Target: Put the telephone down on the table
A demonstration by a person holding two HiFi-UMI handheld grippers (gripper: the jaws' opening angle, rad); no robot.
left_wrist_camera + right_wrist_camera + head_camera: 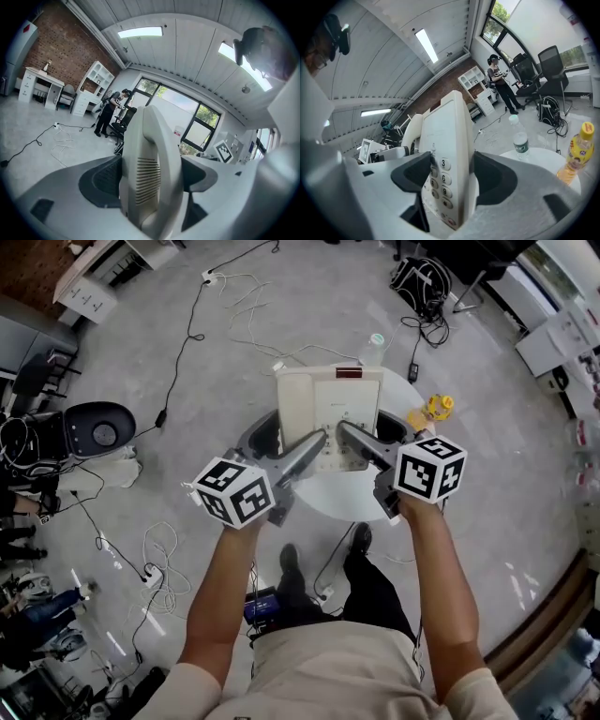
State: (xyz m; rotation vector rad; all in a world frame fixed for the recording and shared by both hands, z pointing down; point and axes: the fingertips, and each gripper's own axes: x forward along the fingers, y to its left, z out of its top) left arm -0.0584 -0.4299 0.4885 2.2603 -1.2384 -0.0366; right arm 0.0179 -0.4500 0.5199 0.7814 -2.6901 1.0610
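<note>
A cream desk telephone (328,407) with its handset on the left and keypad on the right is held over the round white table (328,502), face up toward me. My left gripper (317,441) is shut on its near left part, the ribbed handset side (149,180). At the near right edge, my right gripper (347,433) is shut on the keypad side (446,154), with the number keys showing between the jaws. Whether the phone touches the table is hidden by the phone itself.
A clear water bottle (376,348) and a yellow bottle (434,410) stand at the table's far right side; both bottles (519,140) (576,152) show in the right gripper view. Cables (234,306) trail over the floor. A dark round machine (94,427) sits to the left. A person (108,112) stands far off.
</note>
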